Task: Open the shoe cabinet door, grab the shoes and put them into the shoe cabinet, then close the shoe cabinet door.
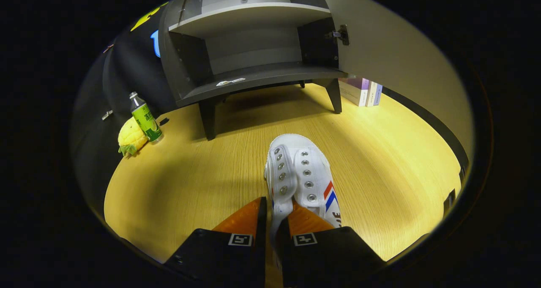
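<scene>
Ahead, the shoe cabinet [253,47] stands open on the tabletop [380,152], its shelves bare. Nearer, the tool [277,220] pinches the white shoe's [302,174] edge between both fingers.

A wooden table [380,161] carries the dark shoe cabinet [253,74] on its legs, a green bottle [146,119] touching a yellow, perhaps pineapple-shaped toy [131,139], some books [362,91] beside the cabinet, and a white shoe [302,176].
</scene>
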